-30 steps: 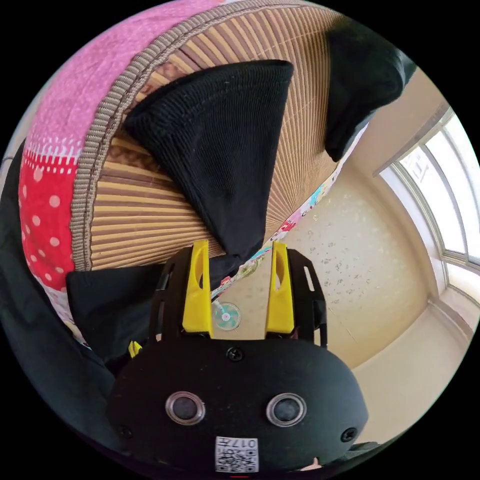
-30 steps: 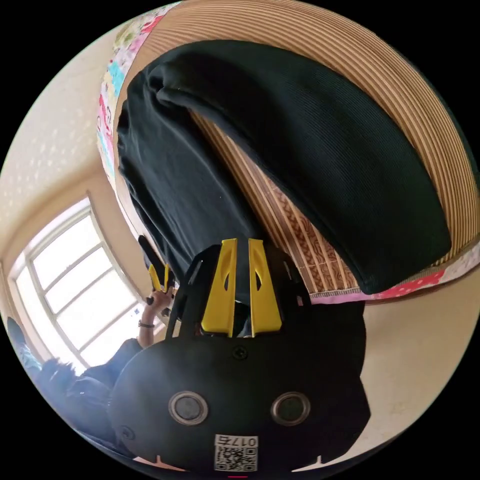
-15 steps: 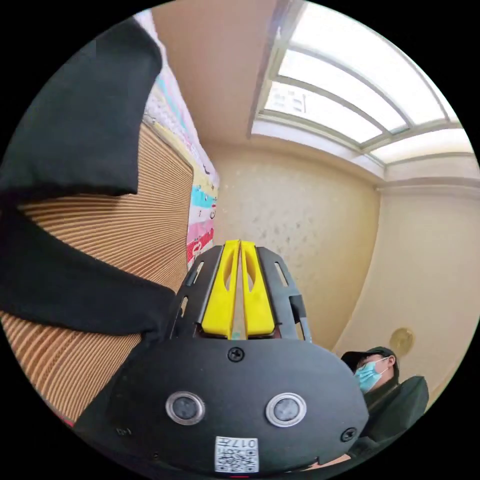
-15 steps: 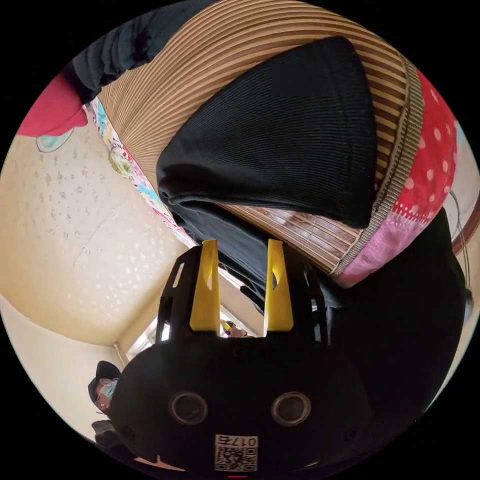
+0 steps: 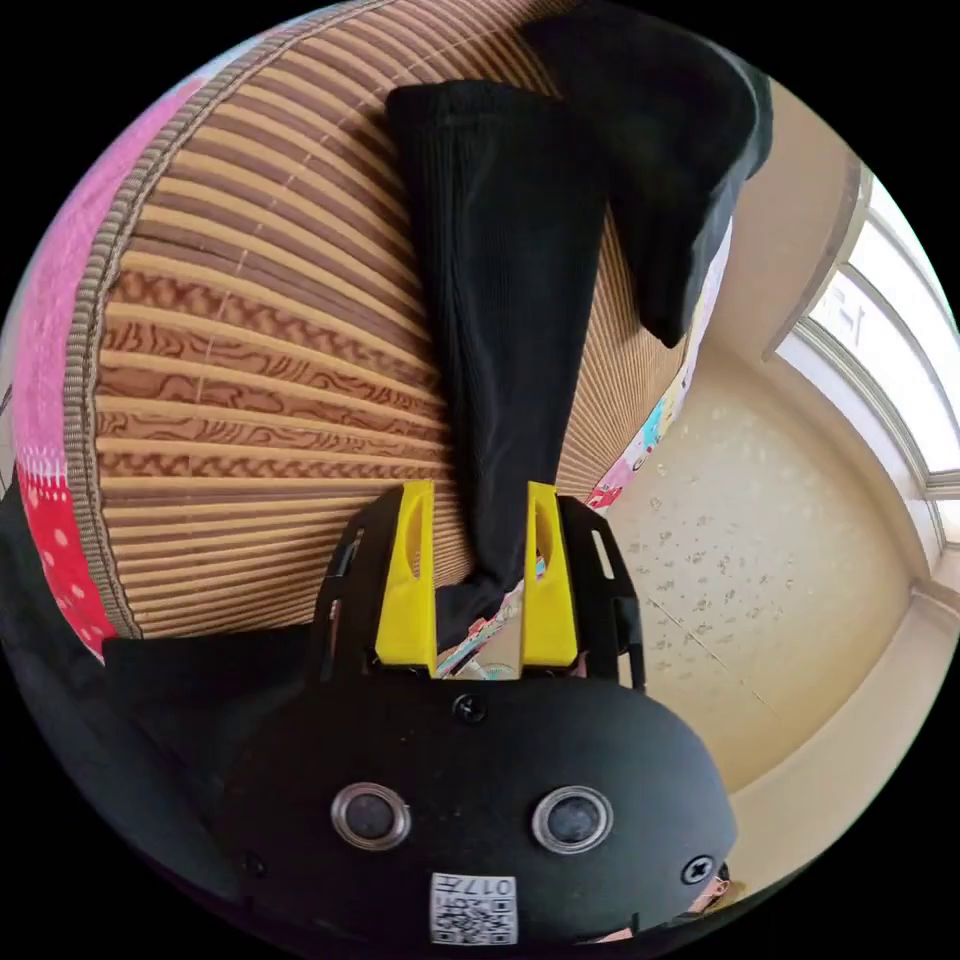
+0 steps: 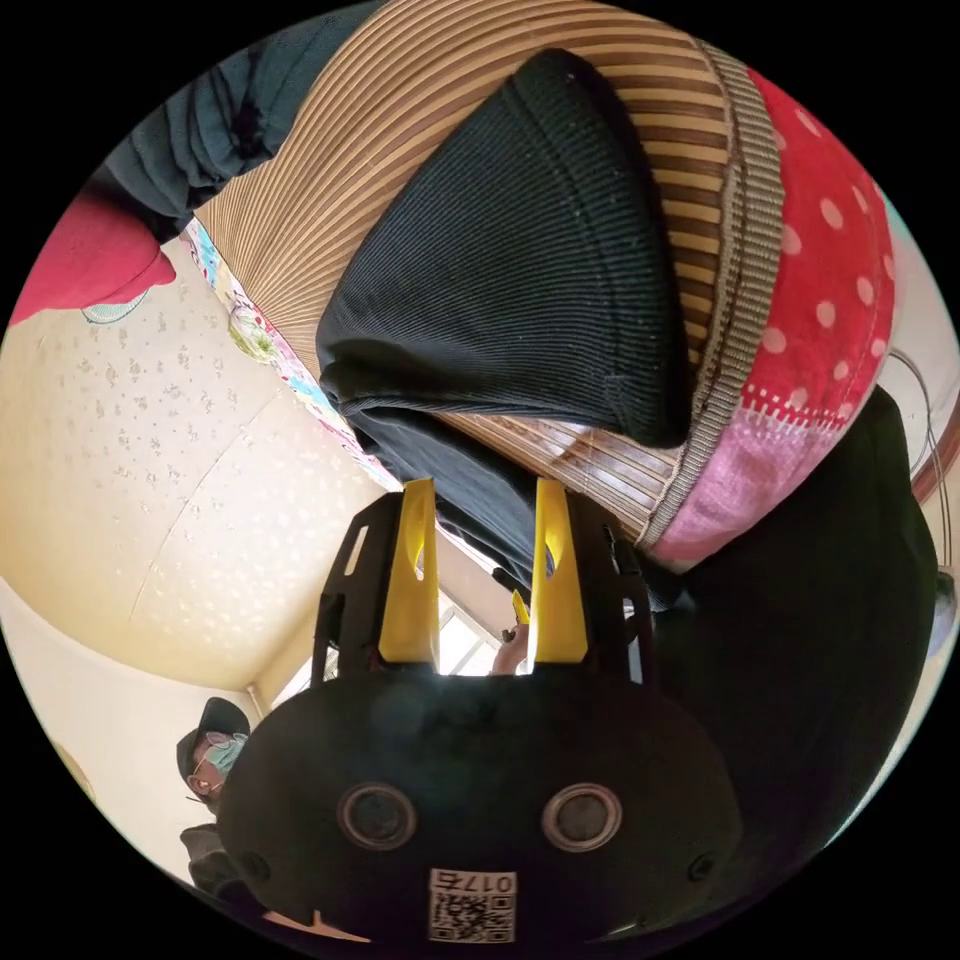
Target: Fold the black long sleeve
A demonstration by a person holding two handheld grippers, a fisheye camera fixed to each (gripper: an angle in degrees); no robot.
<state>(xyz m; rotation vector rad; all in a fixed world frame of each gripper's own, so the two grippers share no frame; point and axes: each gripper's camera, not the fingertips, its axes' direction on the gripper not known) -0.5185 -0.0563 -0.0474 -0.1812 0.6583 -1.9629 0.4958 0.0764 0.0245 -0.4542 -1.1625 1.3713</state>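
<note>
Two yellow jaws of the left gripper (image 5: 478, 560) stand apart in the left gripper view, with a narrow sleeve of the black long sleeve (image 5: 510, 330) running down between them. The ribbed cloth sits in the gap without being pinched from both sides, so the jaws are released. The sleeve lies stretched along a striped bamboo mat (image 5: 260, 330), and a wider part of the same garment is bunched at the mat's far edge. A pink and red patterned quilt (image 5: 60, 330) borders the mat on one side, and a cream speckled floor (image 5: 760, 560) shows beyond it, with a window (image 5: 900, 360) at the edge of the view.

In the right gripper view, the right gripper (image 6: 478, 560) also has its jaws spread, released, with a darker fold of the black garment reaching down into the gap. Whether the cloth touches either jaw cannot be told. A broad folded part of the black long sleeve (image 6: 530, 270) rests on the bamboo mat (image 6: 400, 110), close to the red dotted quilt (image 6: 820, 300). A person (image 6: 210, 760) is seen low in the view, near the floor (image 6: 140, 480).
</note>
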